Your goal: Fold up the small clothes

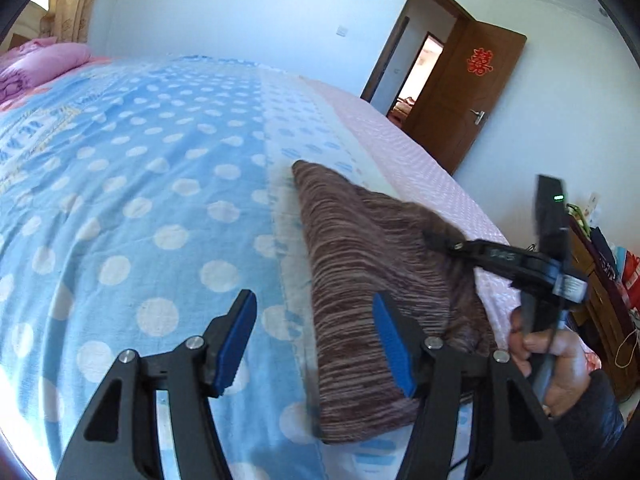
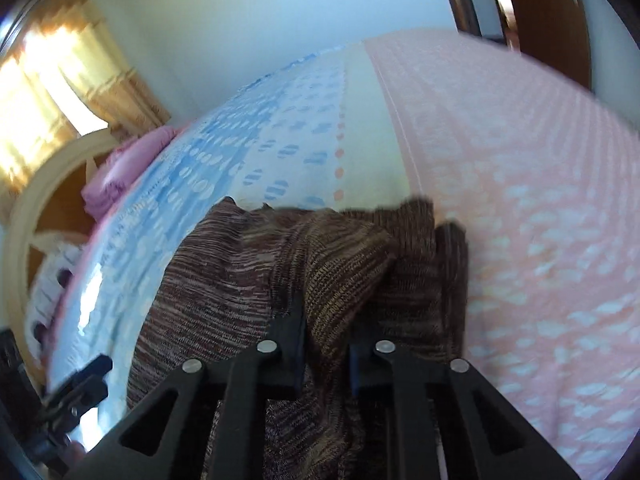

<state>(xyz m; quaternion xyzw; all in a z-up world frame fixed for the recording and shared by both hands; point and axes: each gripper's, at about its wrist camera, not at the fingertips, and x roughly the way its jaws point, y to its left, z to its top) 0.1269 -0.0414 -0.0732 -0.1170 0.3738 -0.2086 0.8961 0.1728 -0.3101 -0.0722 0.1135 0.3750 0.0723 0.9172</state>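
The brown-and-pink striped knitted garment lay partly folded near the edge of the bed, across the seam where the blue polka-dot bedsheet met the pink dotted sheet.

The left gripper stood with its blue-padded jaws spread apart. One pad was over the blue sheet and the other over the garment's near edge; nothing was clamped between them. The right gripper was closed on a raised fold of the knit, which bunched up between the two black fingers. In the left wrist view, the person's hand held that tool at the far right side of the garment.

Risks judged from this position:

1. Single-point hold. Only the right gripper had the cloth. If it were pulled, the free layers could drag and undo the fold already formed.
2. Bunched grip. The pinched knit was thick and wrinkled. A shallow bite could slip off the loose weave and drop the edge short of its target.
3. Sheet capture. The left gripper's jaws straddled both garment and bedsheet. Closing there could pinch the blue sheet together with the knit and lift both.
4. Edge proximity. The garment lay close to the bed's side; a sideways tug could slide it off.
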